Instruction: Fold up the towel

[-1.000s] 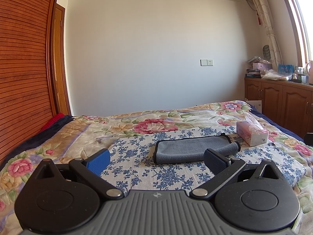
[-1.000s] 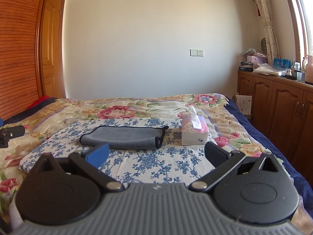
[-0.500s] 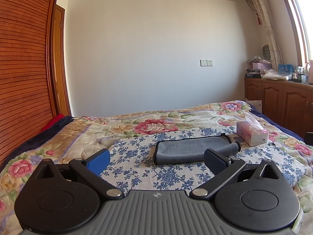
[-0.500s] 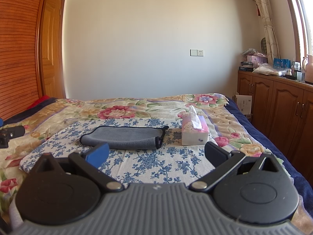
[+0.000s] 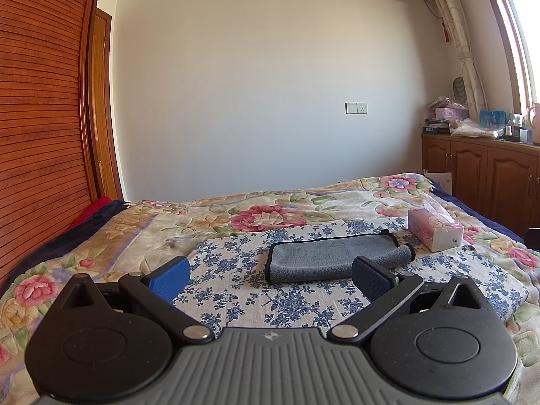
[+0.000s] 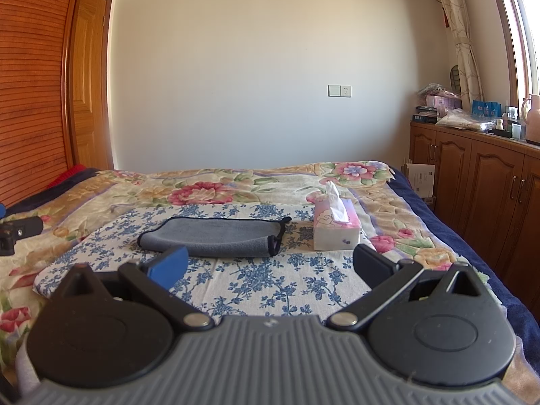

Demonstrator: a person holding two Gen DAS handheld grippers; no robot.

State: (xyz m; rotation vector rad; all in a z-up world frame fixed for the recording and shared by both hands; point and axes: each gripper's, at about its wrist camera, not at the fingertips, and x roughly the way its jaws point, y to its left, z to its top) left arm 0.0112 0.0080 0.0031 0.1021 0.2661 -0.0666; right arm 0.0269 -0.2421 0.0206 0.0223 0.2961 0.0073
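A grey towel (image 5: 330, 256) with a black hem lies folded on a blue-flowered white cloth (image 5: 236, 303) spread over the bed; it also shows in the right wrist view (image 6: 216, 238). My left gripper (image 5: 270, 278) is open and empty, held short of the towel's near edge. My right gripper (image 6: 270, 265) is open and empty, also short of the towel, which lies ahead and a little left. The left gripper's tip (image 6: 20, 233) shows at the left edge of the right wrist view.
A pink tissue box (image 5: 433, 233) stands right of the towel, also in the right wrist view (image 6: 334, 227). A floral bedspread (image 5: 141, 236) covers the bed. Wooden cabinets (image 6: 479, 182) run along the right; a slatted wooden wardrobe (image 5: 37, 135) stands on the left.
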